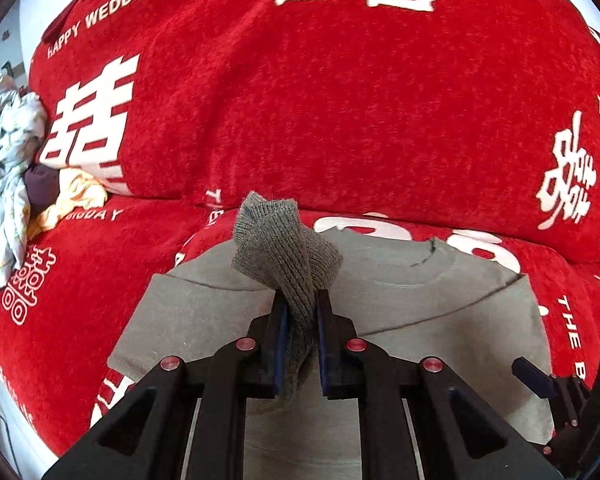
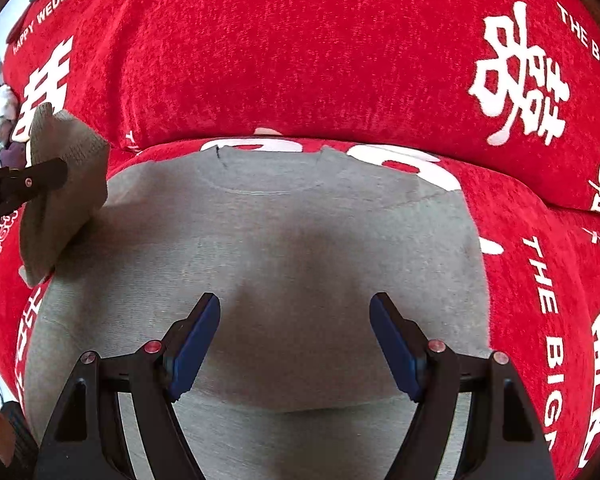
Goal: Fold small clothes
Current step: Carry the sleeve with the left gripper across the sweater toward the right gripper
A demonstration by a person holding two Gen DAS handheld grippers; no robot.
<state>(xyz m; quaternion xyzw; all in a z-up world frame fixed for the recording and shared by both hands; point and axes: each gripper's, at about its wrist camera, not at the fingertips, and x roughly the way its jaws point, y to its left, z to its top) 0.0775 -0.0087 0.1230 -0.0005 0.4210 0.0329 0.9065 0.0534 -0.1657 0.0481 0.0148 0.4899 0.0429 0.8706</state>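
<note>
Currently the left claw [image 1: 302, 316] is clenched on the ribbed cuff of the grey knitted sweater sleeve [image 1: 284, 248], which stands up above its blue pads and droops between them toward the camera. The grey knitted sweater [image 2: 268, 248] lies flat on the red chenille sofa cover with white lettering [image 2: 300, 60], collar at 12 o'clock against the backrest; in the right wrist view the raised sleeve [image 2: 60, 192] sits at 9 o'clock, lifted clear of the body panel. The right claw [image 2: 296, 344] is released, jaws wide, nothing between them, angled steeply down over the middle of the sweater. To perform this step well, carry the cuff across toward the sweater's centre line, keep the sleeve taut enough to avoid a twist, and lay it flat before letting go; the twisted knit in the grip will probably need smoothing. The free claw is well placed to press the body panel so it does not drag. A heap of pale printed and yellow clothes [image 1: 8, 184] waits at 9 o'clock in the left wrist view.
</note>
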